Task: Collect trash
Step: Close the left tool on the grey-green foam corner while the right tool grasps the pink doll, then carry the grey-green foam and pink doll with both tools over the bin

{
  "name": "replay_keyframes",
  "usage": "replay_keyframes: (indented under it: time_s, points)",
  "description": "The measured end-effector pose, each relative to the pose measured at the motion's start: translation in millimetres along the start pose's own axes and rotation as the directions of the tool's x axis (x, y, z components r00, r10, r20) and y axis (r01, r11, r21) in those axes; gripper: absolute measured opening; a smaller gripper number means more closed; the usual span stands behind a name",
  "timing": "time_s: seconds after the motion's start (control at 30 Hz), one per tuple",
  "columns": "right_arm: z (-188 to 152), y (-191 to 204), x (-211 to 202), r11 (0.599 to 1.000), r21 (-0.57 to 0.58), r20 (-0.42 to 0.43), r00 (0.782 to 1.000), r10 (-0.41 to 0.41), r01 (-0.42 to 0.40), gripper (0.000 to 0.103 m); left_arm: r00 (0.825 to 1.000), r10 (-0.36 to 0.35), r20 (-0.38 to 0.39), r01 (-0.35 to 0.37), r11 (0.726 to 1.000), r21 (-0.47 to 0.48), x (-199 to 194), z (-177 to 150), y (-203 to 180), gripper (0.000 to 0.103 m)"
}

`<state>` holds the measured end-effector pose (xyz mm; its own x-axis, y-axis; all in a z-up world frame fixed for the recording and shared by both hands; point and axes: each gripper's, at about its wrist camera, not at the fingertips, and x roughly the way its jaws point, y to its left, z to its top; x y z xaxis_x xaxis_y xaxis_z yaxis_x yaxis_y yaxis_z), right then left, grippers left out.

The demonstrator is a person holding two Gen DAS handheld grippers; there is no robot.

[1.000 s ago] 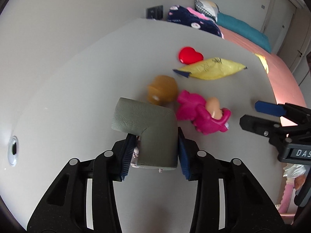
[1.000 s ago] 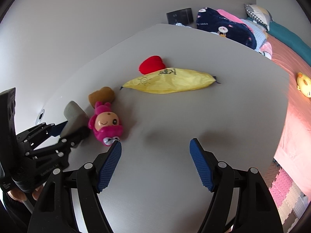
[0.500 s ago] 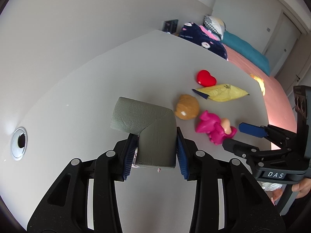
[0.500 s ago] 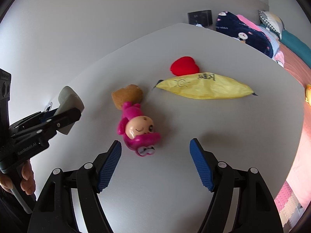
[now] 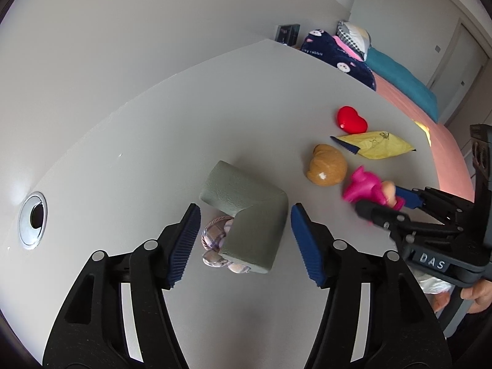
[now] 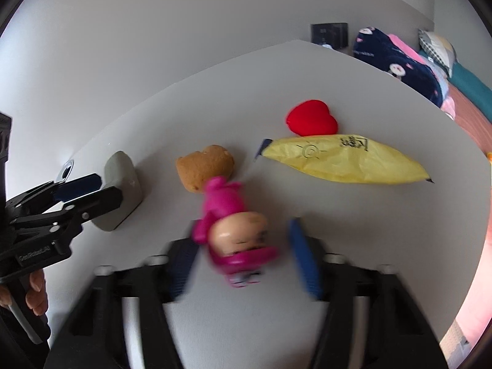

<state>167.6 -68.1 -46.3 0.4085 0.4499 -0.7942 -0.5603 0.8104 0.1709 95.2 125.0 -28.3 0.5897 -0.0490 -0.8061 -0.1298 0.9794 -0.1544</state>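
A grey foam corner piece [image 5: 246, 215] lies on the white table [image 5: 123, 160] on top of a small plaid cloth bundle [image 5: 215, 240]. My left gripper [image 5: 244, 215] straddles it with its jaws opening, and both blue pads stand clear of the foam. The same gripper [image 6: 101, 189] appears at the left in the right wrist view, beside the foam [image 6: 121, 190]. A pink doll [image 6: 236, 246] lies between the blurred pads of my right gripper [image 6: 243, 224], whose jaws are closing; a gap still shows at the right pad. From the left wrist view, the right gripper [image 5: 378, 203] reaches around the doll [image 5: 366, 187].
A brown soft toy [image 6: 204, 166], a red heart [image 6: 310, 118] and a yellow packet [image 6: 347, 160] lie beyond the doll. A metal cable hole [image 5: 32, 220] sits at the table's left. The table's right edge drops toward a bed with blankets [image 5: 338, 55].
The left jaws have spread off the grey foam, which now rests on the table. The right gripper has moved forward over the pink doll and its jaws have narrowed around it.
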Motion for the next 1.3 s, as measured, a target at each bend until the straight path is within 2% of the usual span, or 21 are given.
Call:
replay_keyframes:
  time_s: [0.07, 0.17, 0.33, 0.37, 0.4, 0.53, 0.9, 1.03, 1.3]
  points:
    - [-0.2, 2.7, -0.7, 1.000, -0.016, 0.007, 1.000, -0.021, 0.021, 0.047, 1.000, 0.007, -0.004, -0.007, 1.000, 0.000, 2.7, 1.5, 0.0, 0.063]
    - [-1.6, 2.3, -2.0, 1.000, -0.011, 0.004, 1.000, -0.009, 0.009, 0.046, 1.000, 0.018, -0.007, -0.018, 1.000, 0.013, 7.5, 5.5, -2.5, 0.066]
    - [-2.4, -2.6, -7.0, 1.000, -0.006, 0.009, 1.000, -0.013, 0.013, 0.046, 0.999, 0.033, 0.002, -0.033, 0.999, 0.034, 17.7, 13.5, -6.4, 0.066]
    - [-2.5, -3.5, -8.0, 1.000, -0.006, 0.010, 1.000, -0.014, 0.014, 0.046, 0.999, 0.040, 0.006, -0.040, 0.998, 0.041, 19.5, 14.6, -7.5, 0.066]
    - [-2.4, -4.5, -8.9, 1.000, -0.006, 0.012, 1.000, -0.015, 0.015, 0.044, 0.999, 0.047, 0.006, -0.047, 0.998, 0.046, 21.2, 15.3, -8.4, 0.059]
    - [-3.4, -8.4, -14.1, 1.000, -0.005, 0.018, 1.000, -0.013, 0.013, 0.044, 0.999, 0.043, 0.017, -0.043, 0.998, 0.056, 19.7, 15.3, -10.3, 0.058]
    - [-10.5, -14.6, -40.1, 1.000, 0.014, 0.048, 0.999, -0.019, 0.019, 0.044, 0.997, 0.012, 0.073, -0.017, 0.998, 0.068, -10.9, 11.0, -30.6, 0.057]
    - [-17.7, -18.6, -58.1, 0.999, 0.025, 0.068, 0.997, -0.023, 0.022, 0.044, 0.997, 0.020, 0.074, -0.025, 0.998, 0.063, -22.3, 8.7, -39.3, 0.057]
    - [-39.0, -29.6, -95.0, 0.998, 0.055, 0.107, 0.994, -0.040, 0.034, 0.044, 0.995, -0.011, 0.095, 0.001, 0.995, 0.103, -46.7, -7.6, -72.9, 0.057]
